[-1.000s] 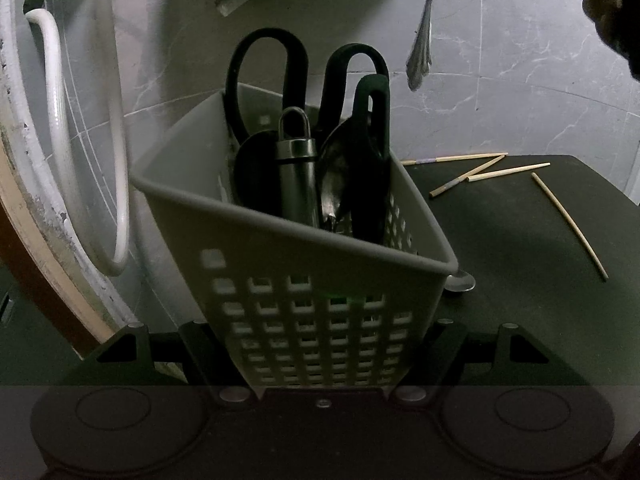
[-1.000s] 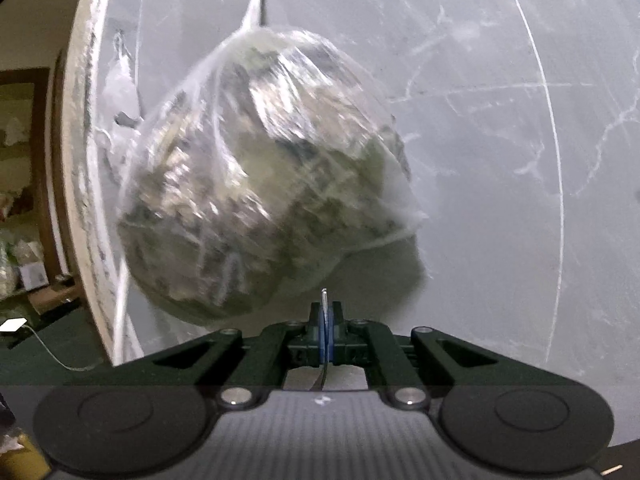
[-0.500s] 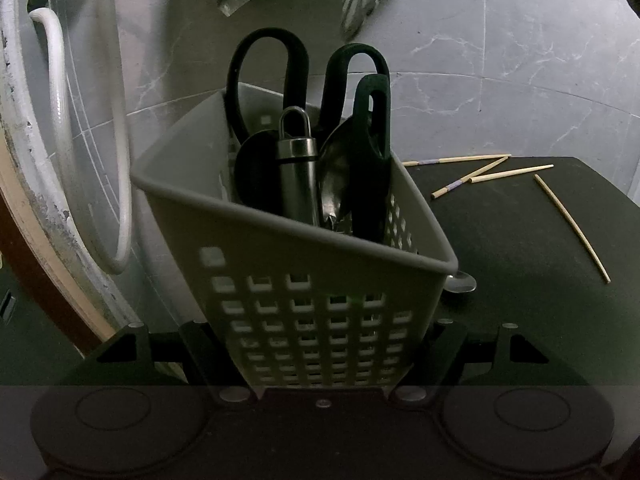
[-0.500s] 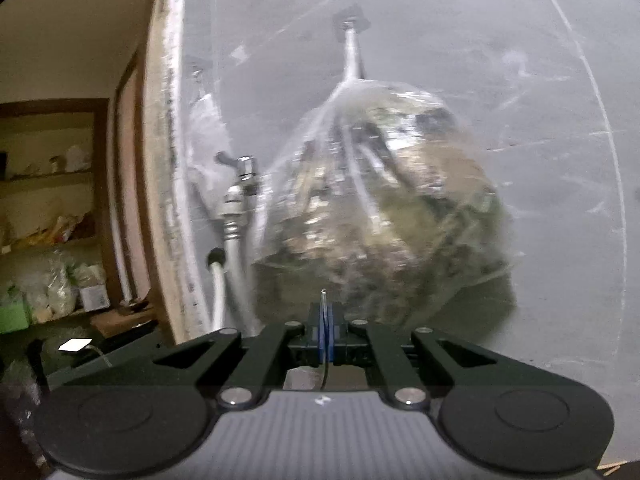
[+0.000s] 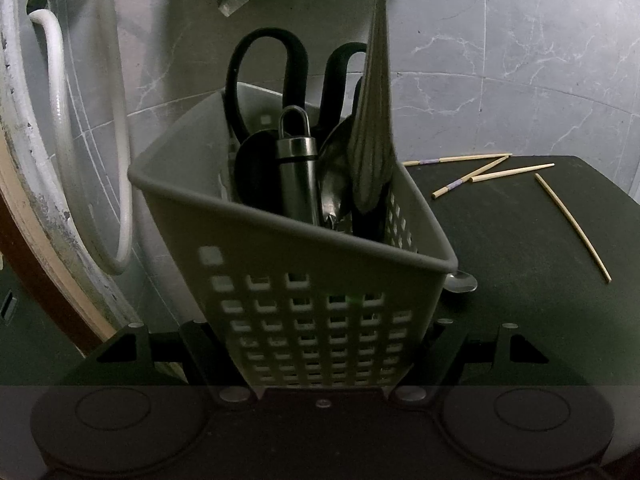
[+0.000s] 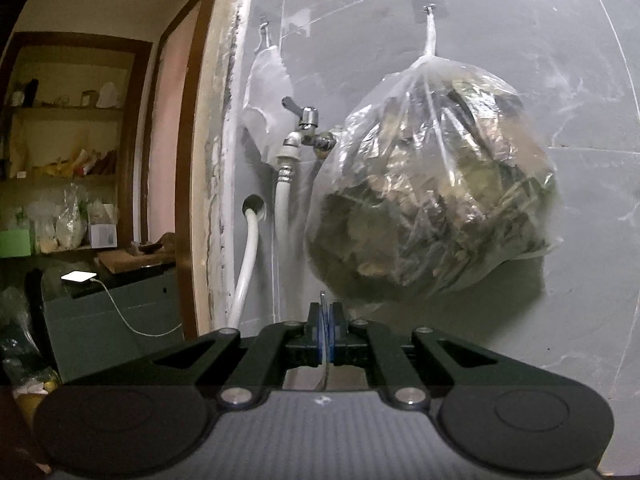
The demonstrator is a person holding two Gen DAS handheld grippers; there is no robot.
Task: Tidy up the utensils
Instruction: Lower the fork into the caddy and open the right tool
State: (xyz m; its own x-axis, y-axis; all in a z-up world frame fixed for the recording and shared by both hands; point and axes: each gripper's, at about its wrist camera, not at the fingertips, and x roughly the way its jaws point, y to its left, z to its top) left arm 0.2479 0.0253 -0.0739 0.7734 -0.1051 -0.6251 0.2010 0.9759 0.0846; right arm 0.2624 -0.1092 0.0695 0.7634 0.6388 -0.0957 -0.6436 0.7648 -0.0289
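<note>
My left gripper is shut on a grey perforated utensil basket, held close to the camera. Inside stand black-handled scissors, a steel tool with a loop top and a spoon. A ribbed metal utensil handle hangs down from above, its end just inside the basket's rim. My right gripper is shut on a thin metal utensil seen edge-on; it points at the wall.
Several wooden chopsticks and a spoon bowl lie on the dark counter. A white hose loops at left. A plastic bag of leaves and a tap are on the wall.
The hanging utensil has come from the upper right, over the basket, and lowered to its rim. The right wrist view has swung so the bag sits right and the tap shows.
</note>
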